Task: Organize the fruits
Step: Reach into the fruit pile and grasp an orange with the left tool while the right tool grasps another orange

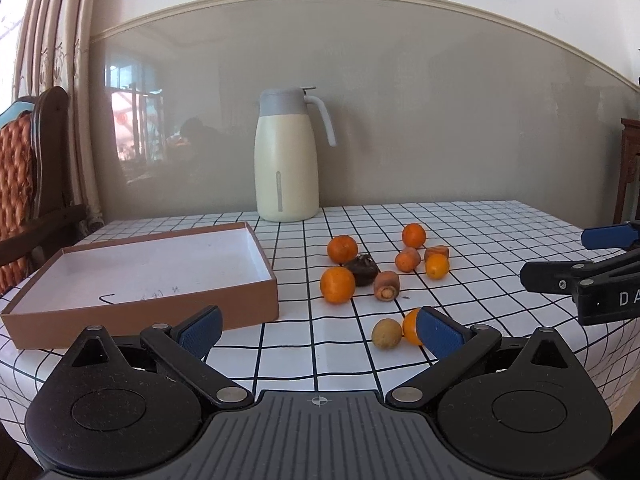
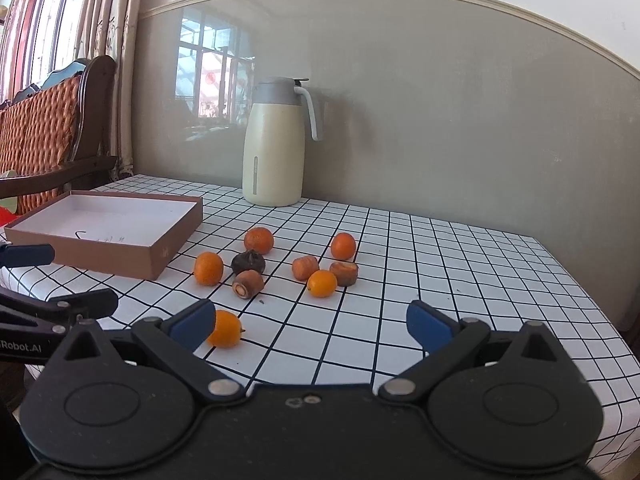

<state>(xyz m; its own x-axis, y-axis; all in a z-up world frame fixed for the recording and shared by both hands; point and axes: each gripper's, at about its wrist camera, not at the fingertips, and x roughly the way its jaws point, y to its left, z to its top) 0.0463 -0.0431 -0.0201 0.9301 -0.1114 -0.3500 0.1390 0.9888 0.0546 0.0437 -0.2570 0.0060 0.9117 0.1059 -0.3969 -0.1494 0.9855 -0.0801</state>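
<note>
Both hand-held grippers wide apart, empty; fruits (image 2: 280, 264) ahead, box (image 1: 140, 272) left.

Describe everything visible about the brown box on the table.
The brown box is a shallow rectangular tray without a lid, seemingly cardboard, with brown outer walls and a white inside. It holds no fruit; dark scribbled marks show on its floor near the front wall. It lies flat on the checked tablecloth, left of the scattered fruit and the jug. Neither gripper touches it.
</note>
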